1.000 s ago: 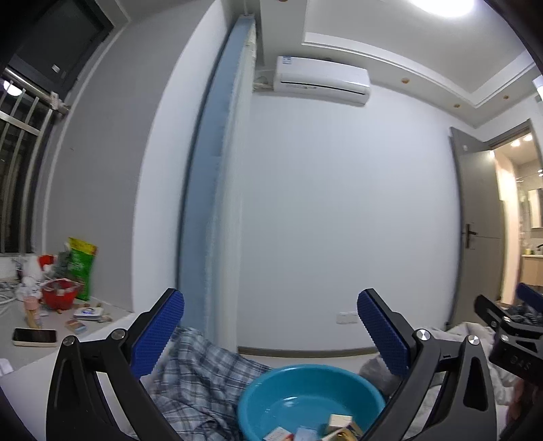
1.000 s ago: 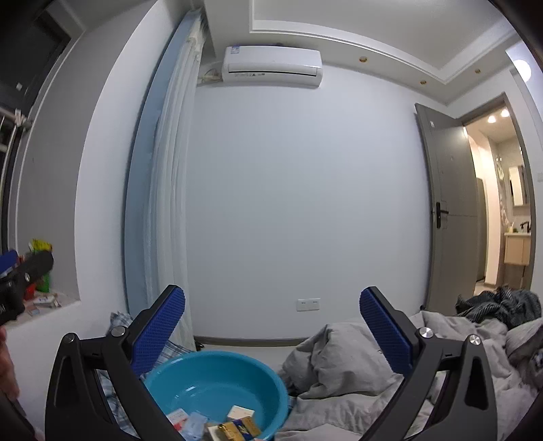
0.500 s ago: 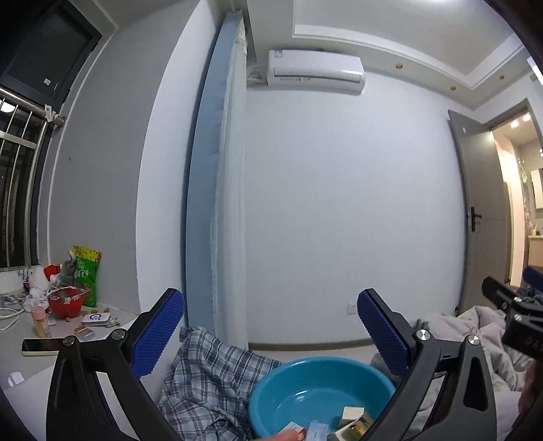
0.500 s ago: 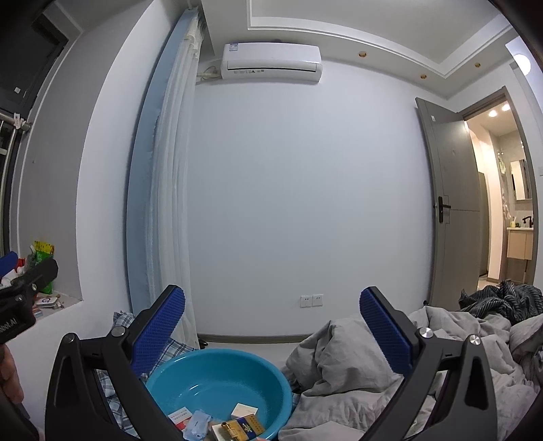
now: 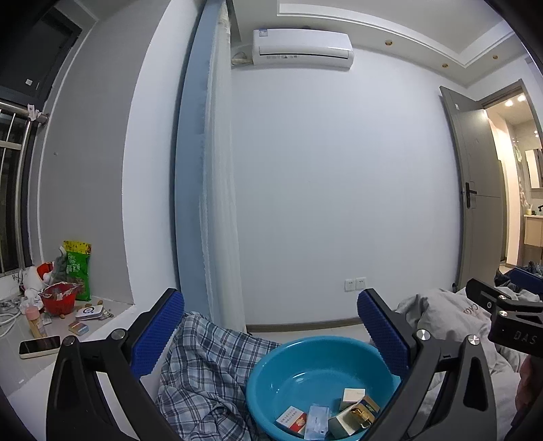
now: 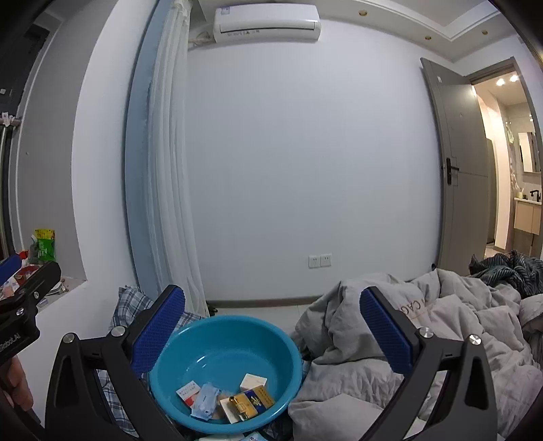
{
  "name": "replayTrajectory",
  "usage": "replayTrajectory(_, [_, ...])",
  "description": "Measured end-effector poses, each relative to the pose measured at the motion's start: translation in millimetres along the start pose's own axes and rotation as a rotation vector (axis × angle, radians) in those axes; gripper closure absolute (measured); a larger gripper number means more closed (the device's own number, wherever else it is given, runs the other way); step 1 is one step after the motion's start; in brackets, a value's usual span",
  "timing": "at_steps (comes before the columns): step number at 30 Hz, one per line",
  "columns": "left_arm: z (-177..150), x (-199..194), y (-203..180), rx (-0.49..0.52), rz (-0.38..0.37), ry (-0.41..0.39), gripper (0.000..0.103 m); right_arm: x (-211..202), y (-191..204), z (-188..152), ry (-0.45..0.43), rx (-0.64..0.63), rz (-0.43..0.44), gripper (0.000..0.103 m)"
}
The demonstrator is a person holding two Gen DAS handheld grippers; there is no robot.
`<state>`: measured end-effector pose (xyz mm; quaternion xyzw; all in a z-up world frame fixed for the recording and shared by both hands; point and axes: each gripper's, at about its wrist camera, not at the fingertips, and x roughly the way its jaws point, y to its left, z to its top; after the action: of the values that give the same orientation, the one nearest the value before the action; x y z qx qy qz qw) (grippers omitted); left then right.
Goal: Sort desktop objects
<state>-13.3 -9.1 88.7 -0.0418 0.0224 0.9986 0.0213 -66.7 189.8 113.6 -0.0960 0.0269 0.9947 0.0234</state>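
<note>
Left gripper [image 5: 270,327]: spread, empty, tilted lower than before.
Right gripper [image 6: 272,325]: spread, empty.
Basin [image 6: 190,342]: fuller in view; boxes [image 6: 253,400] inside.

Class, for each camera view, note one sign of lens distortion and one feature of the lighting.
Left wrist view: the curtain and door bow outward, black corners ring the frame; the wall is evenly lit, the doorway glows warm. Right wrist view: the same bowing on the air conditioner; the basin is sharp, without glare.
</note>
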Motion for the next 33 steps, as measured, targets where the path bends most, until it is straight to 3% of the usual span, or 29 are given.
replayTrajectory(11, [1.0,-3.7,2.6,-0.027,-0.036,-0.02,0.0,2.1,-1.0,-0.4,0.016,-0.017,-0.023,0.0])
replayTrajectory(33, [-2.0,-2.5,-4.8,-0.027,-0.033,-0.026,0.0,2.7,3.2,-1.4,0.002,-0.056,-0.064,0.0])
